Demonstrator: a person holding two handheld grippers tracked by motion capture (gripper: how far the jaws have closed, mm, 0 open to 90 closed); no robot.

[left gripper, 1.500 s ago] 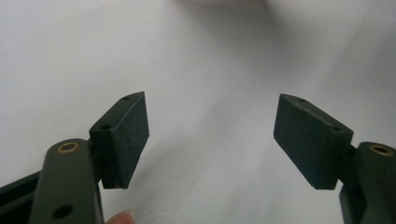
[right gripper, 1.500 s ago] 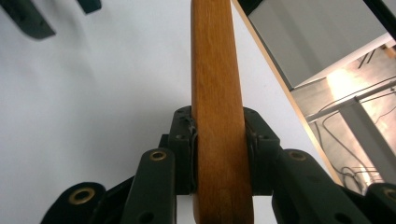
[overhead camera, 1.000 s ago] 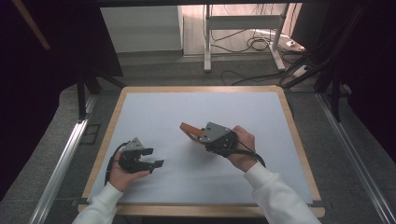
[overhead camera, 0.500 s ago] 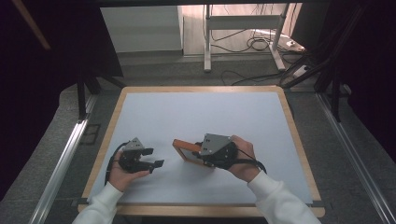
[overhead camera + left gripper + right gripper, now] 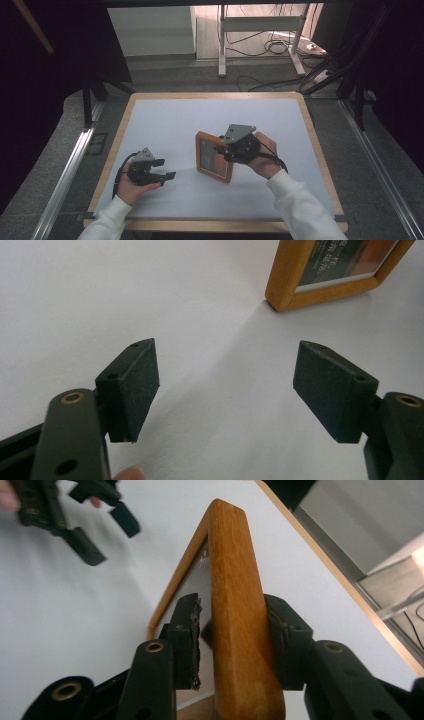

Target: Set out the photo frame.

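White tabletop carried a wooden picture frame standing upright near its middle; its small printed lines were too blurred to read. Right gripper straddled the frame's edge, jaws just opening. Left gripper gaped wide, empty.

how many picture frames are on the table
1: the frame stands on edge near the table's middle, between the jaws of the right hand-held gripper. None seems hidden.
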